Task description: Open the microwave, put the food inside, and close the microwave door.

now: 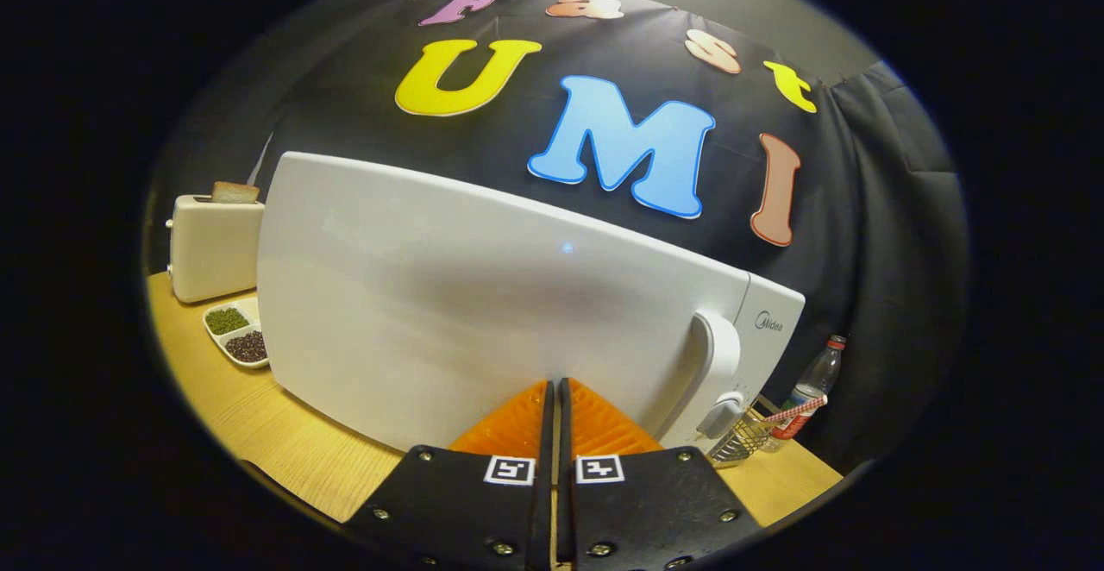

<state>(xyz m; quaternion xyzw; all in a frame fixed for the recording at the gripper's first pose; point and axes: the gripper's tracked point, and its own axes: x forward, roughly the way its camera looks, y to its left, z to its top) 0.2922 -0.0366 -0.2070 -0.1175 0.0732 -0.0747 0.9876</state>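
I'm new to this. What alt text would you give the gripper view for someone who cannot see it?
A white microwave with its door shut stands on a wooden table, and the claw, fingers together and holding nothing, is right at the door beside the handle. Beyond are a toaster with bread, a two-part dish and a bottle.

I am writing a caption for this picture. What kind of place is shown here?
Probably a mock kitchen counter set up in a booth: a white microwave with its door shut, a toaster holding bread, and a divided dish of beans stand on a wooden table. The closed gripper points at the microwave.
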